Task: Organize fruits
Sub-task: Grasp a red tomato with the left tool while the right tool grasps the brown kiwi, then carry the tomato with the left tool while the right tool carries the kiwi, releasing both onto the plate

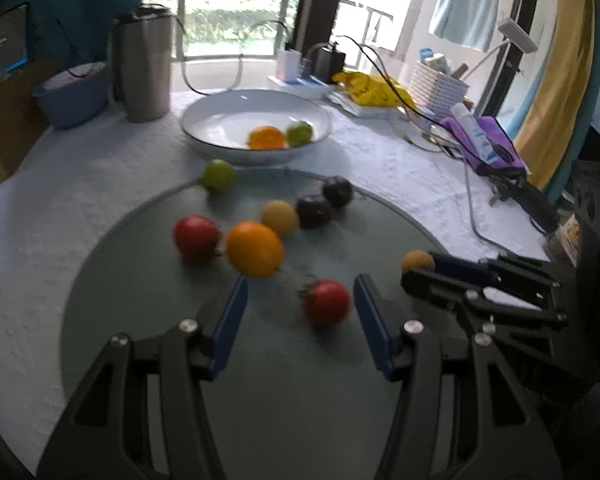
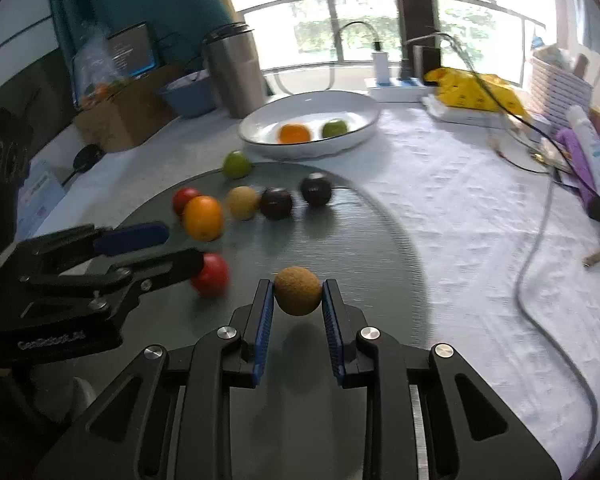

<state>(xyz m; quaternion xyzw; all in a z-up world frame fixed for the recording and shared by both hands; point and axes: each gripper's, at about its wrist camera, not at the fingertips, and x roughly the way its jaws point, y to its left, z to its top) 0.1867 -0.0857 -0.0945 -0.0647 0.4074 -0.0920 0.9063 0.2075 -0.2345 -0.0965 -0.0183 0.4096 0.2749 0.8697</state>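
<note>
1. Nearest in the right wrist view, the right gripper [image 2: 298,294] is clamped on a tan, rough-skinned round fruit [image 2: 298,291], one blue pad against each side; its shadow on the glass below suggests it is lifted clear.
2. The left gripper [image 1: 300,300] stands wide and holds nothing, with a small red fruit [image 1: 327,302] between its fingers, nearer the right one; whether anything touches it I cannot tell.
3. Farther along the round glass board [image 1: 140,320] lie the loose fruits: an orange one [image 1: 254,249] beside a red one [image 1: 196,238], a pale yellow one [image 1: 280,218], two dark purple ones [image 1: 314,211] [image 1: 337,191], and a green one [image 1: 218,175] at the far rim.
4. Beyond the board, the white dish [image 1: 204,110] holds just two fruits, an orange one [image 1: 265,138] and a green one [image 1: 299,133].
5. My judgement: sorting has barely begun, with two fruits placed, one in hand and seven waiting.
6. All the fruits look small, smooth and prone to rolling, the tan one aside.
</note>
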